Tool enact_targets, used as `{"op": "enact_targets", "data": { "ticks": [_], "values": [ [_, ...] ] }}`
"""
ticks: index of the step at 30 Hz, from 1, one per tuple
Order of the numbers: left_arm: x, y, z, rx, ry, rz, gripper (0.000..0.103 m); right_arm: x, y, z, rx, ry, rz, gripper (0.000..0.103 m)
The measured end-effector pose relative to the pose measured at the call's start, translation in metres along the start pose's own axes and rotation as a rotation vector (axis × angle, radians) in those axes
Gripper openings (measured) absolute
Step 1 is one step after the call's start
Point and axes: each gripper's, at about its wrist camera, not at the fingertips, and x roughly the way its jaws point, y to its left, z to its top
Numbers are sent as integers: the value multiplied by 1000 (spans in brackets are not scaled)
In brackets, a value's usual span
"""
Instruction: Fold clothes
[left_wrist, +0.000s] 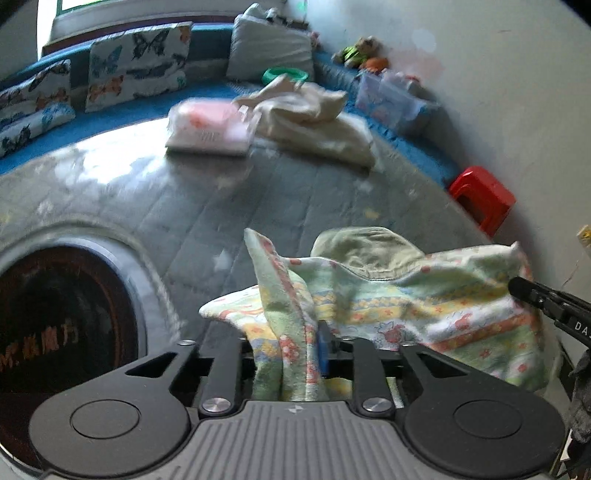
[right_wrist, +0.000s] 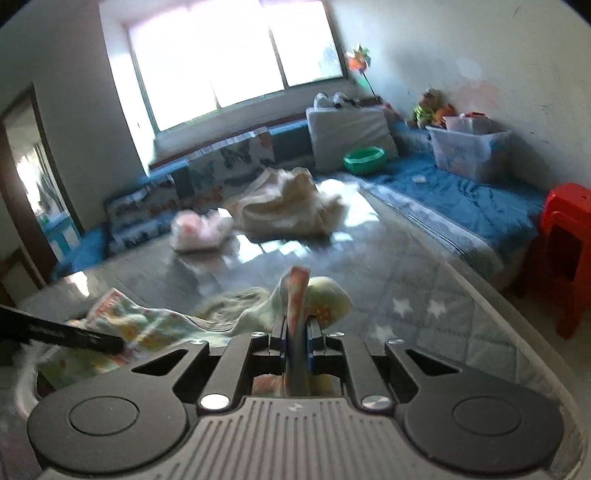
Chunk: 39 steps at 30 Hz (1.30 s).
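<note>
So both grippers pinch the patterned towel near the bed's front edge. Left gripper jaws hold loosely, right gripper jaws clamp tight; the towel stretches sideways between them.

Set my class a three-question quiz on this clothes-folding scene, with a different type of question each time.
1. True or false: the right claw is shut on the patterned cloth.
2. What colour is the stool beside the bed? A red, B blue, C yellow.
3. In a word or two: what green thing lies in front of the grey pillow?

Key: 1 true; 2 A; 3 a basin.
</note>
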Motion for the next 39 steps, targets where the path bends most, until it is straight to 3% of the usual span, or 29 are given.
{"op": "enact_targets", "data": {
  "ticks": [3,5,11,16,19,23,28,39],
  "values": [
    [5,6,-6,1,13,30,45,7,-5,-9,-4,33,-43,12],
    [5,9,-9,13,9,54,50,9,-7,-12,-13,45,-70,12],
    [5,20,-12,0,5,107,52,12,-1,-9,-42,32,-78,19],
    [13,17,-15,32,23,143,51,25,18,-18,-76,66,-38,34],
    [15,17,-19,37,28,151,51,28,27,-26,-101,94,-31,37],
    [4,12,-23,59,2,151,53,19,39,-30,-158,97,-27,49],
    [-16,3,-31,78,-36,133,62,5,51,-30,-169,79,-20,72],
    [-44,-14,-59,126,-91,125,85,-20,70,-43,-156,66,-21,94]
  ]
}}
